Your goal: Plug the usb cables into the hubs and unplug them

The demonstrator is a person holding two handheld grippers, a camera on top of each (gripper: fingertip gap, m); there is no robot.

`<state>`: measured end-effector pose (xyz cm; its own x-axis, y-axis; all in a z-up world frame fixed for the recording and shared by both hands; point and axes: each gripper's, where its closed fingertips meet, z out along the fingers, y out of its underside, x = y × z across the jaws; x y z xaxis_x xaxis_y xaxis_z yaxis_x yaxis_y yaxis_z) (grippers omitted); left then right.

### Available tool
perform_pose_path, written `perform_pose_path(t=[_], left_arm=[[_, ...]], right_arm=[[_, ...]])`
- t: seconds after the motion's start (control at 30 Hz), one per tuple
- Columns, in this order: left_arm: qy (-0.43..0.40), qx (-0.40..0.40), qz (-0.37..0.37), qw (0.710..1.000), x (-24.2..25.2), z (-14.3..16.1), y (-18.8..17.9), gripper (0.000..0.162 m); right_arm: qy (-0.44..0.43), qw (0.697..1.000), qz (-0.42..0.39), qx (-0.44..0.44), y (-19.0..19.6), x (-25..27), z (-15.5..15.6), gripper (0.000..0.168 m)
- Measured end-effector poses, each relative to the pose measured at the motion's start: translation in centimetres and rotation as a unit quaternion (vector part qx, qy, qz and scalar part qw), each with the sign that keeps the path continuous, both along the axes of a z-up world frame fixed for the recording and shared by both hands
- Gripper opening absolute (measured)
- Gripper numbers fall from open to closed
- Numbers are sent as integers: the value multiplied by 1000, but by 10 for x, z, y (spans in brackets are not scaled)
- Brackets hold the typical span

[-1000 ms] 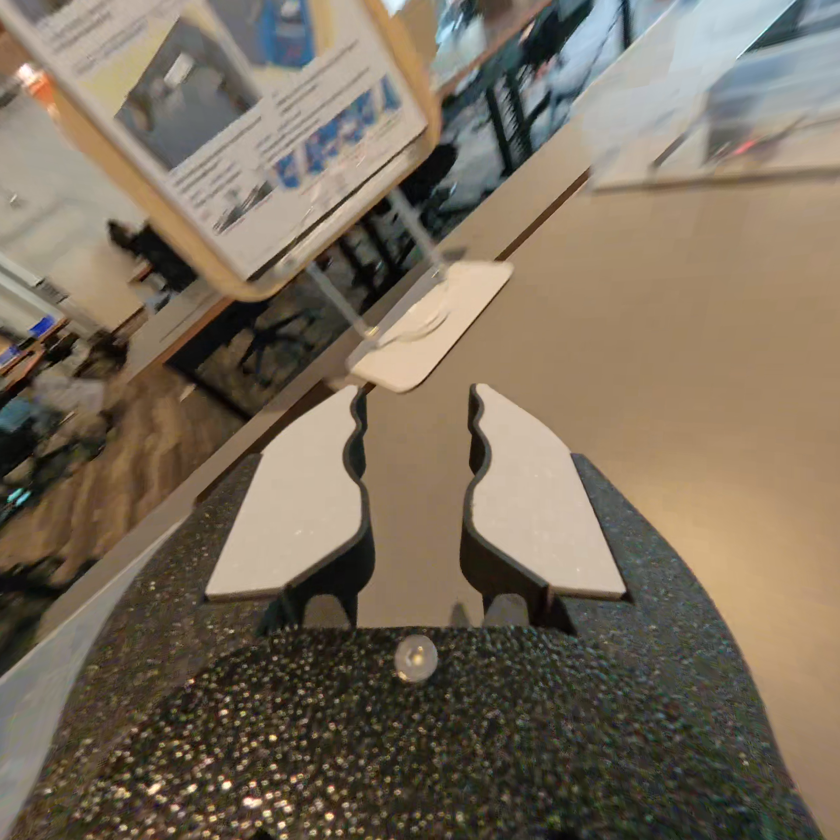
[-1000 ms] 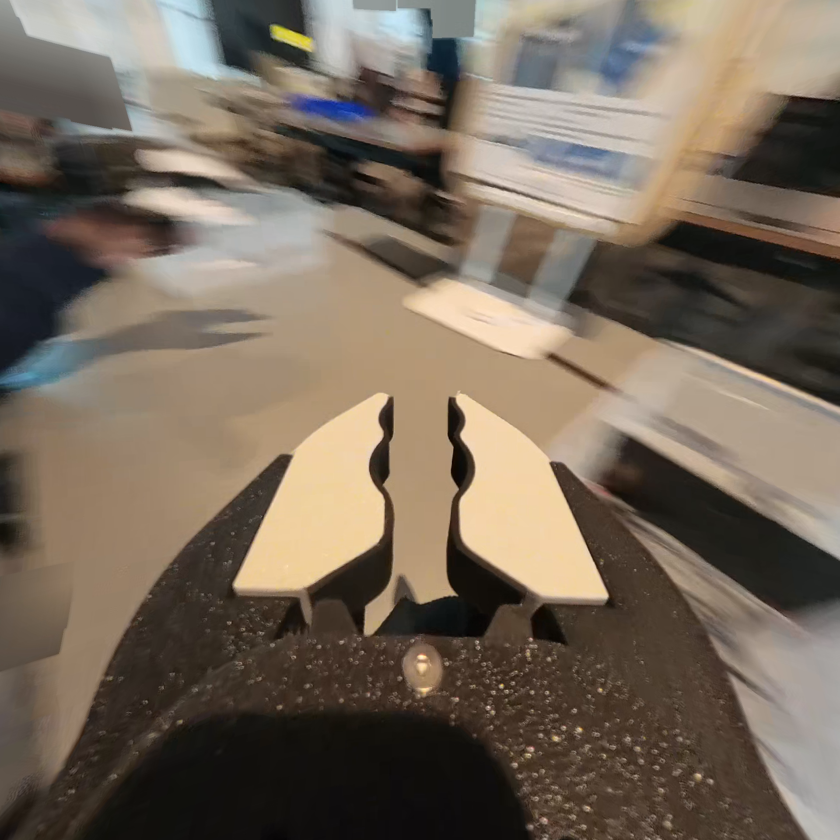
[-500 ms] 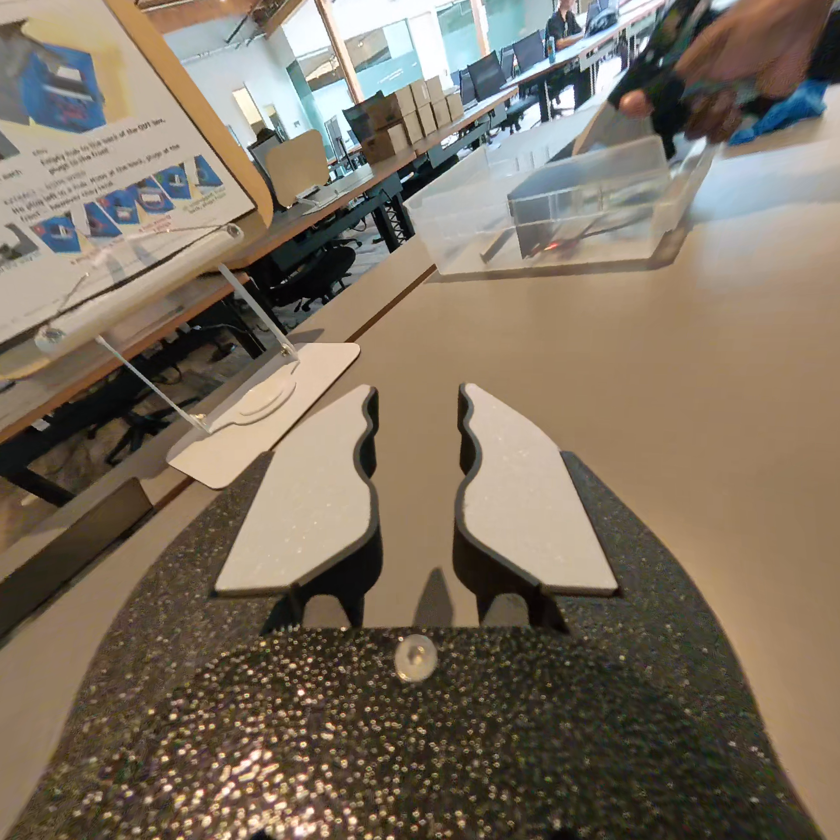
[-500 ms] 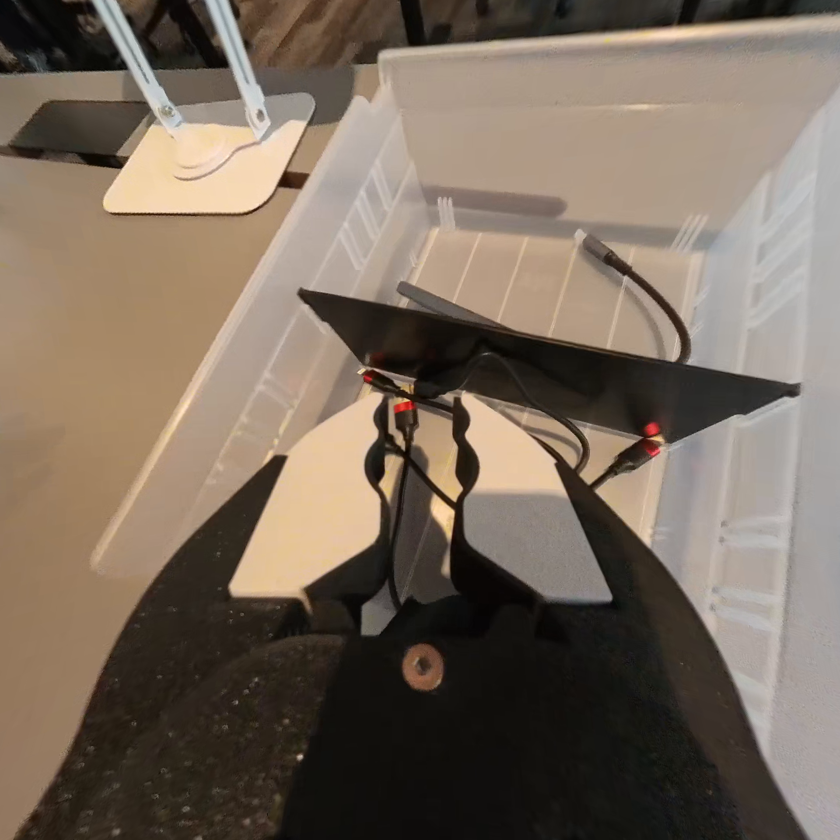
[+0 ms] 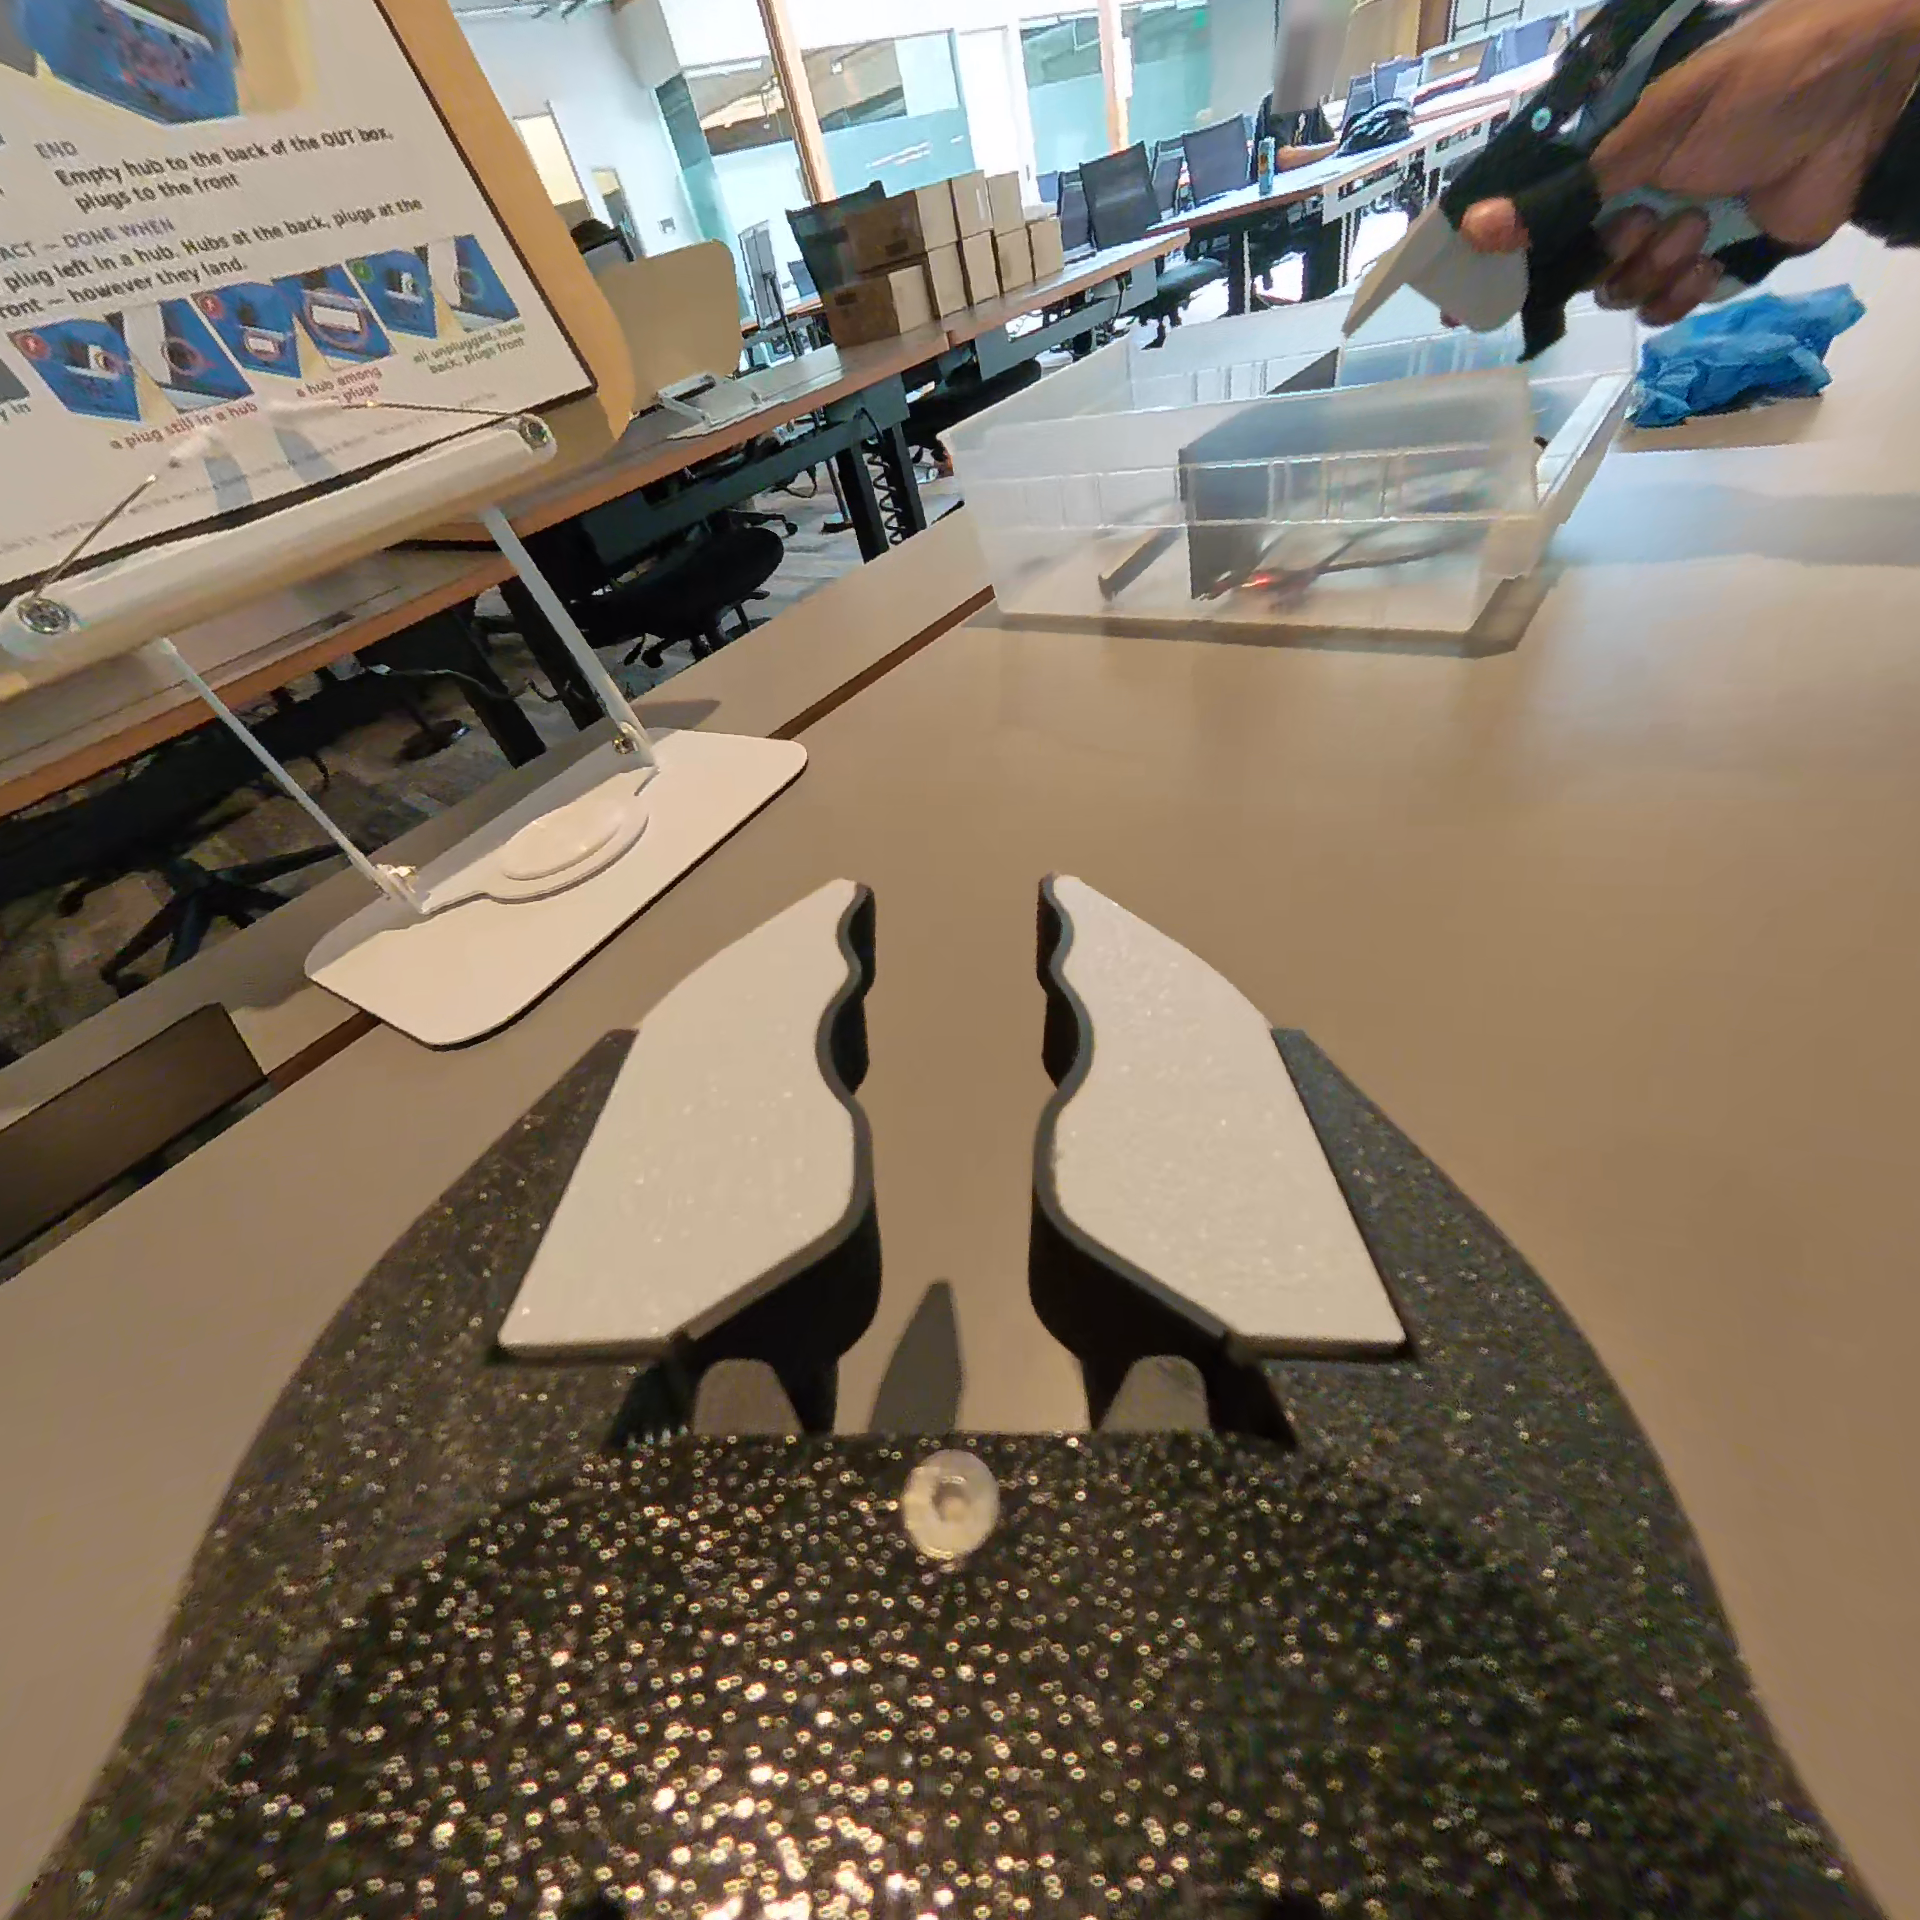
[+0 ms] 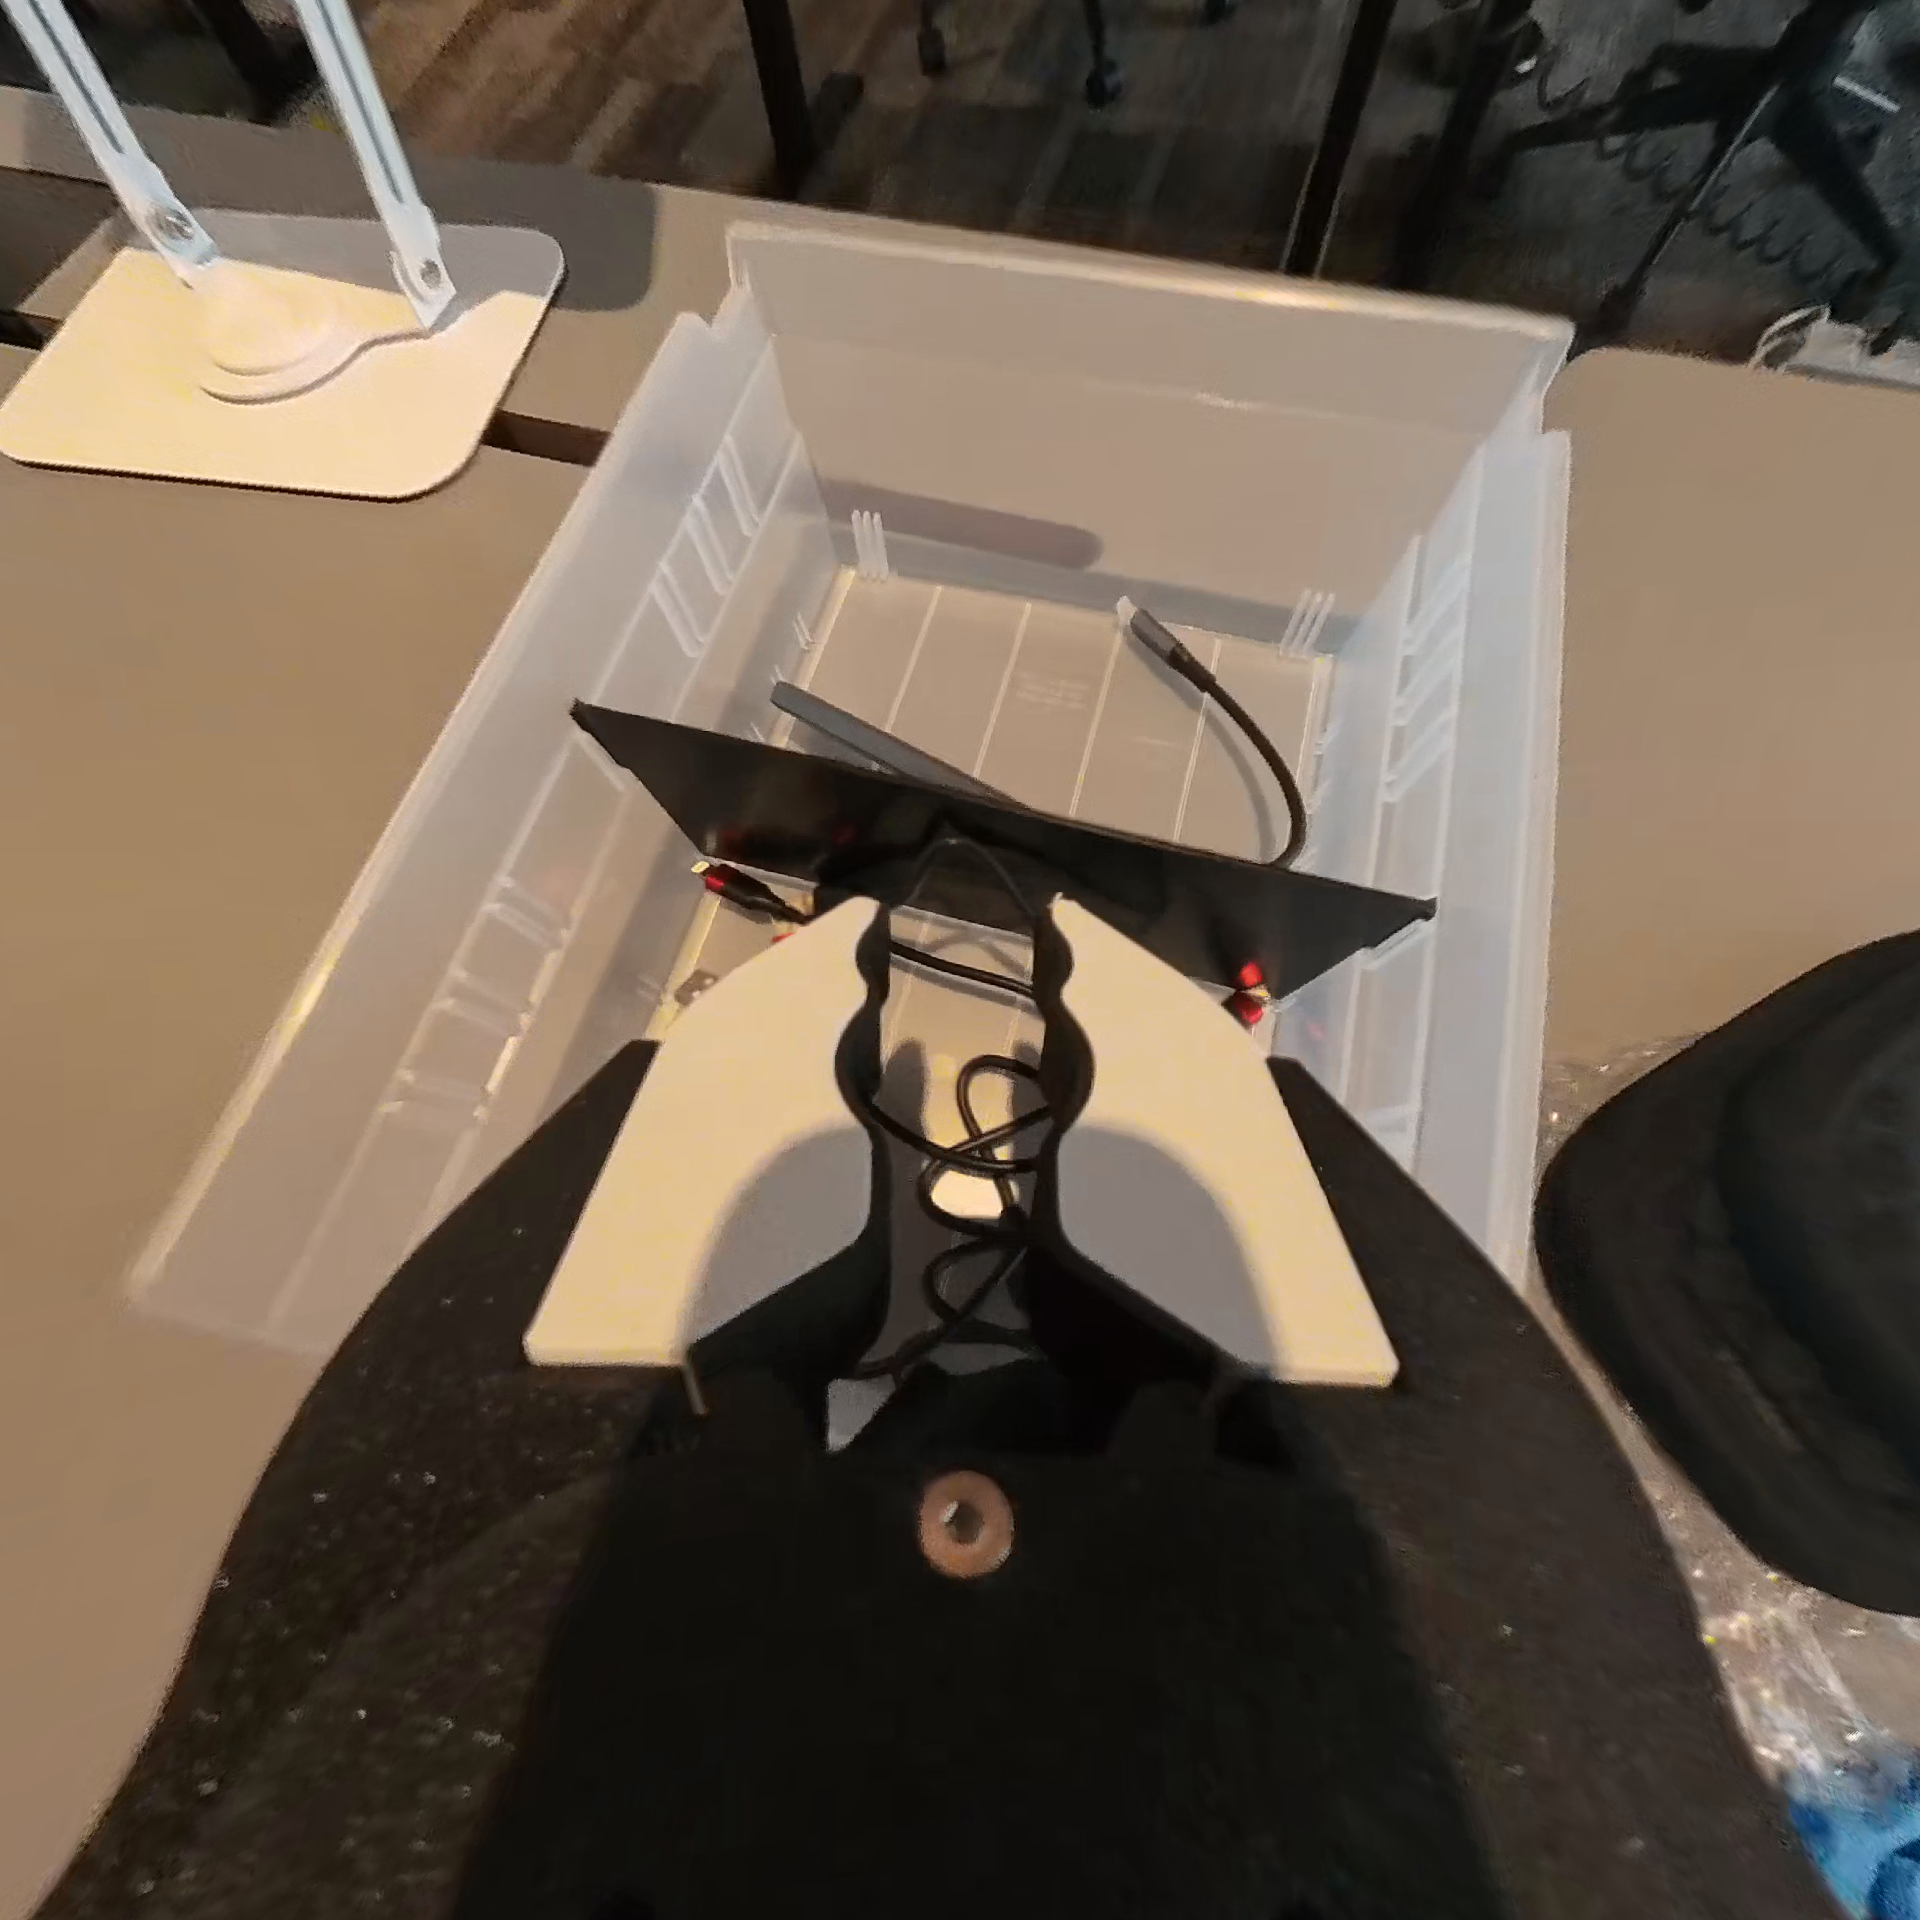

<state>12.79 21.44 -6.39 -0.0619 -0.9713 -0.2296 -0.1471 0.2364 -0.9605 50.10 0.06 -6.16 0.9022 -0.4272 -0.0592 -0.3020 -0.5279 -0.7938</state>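
**Cables tangled in the bin**

Thin black USB cables with red-collared plugs lay looped (tangled) in the clear plastic bin on the tan surface. The right gripper hovered above, jaws apart; the left gripper likewise, empty.

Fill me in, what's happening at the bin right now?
The right tool hangs open over the near end of the clear plastic bin, above loose black USB cables in front of a black divider. A gray hub lies behind it. The left tool is open and empty, low over the table. Nothing is gripped.
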Motion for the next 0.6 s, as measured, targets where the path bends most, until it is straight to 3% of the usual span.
perform_pose_path(t=[0.2,0.6], left_arm=[[6,1,-21,1000,3,-1,-12,29],[52,50,-101,992,31,-19,-45,29]], right_arm=[[-43,998,41,-38,14,14,13,26],[-92,974,142,-151,53,60,4,23]])
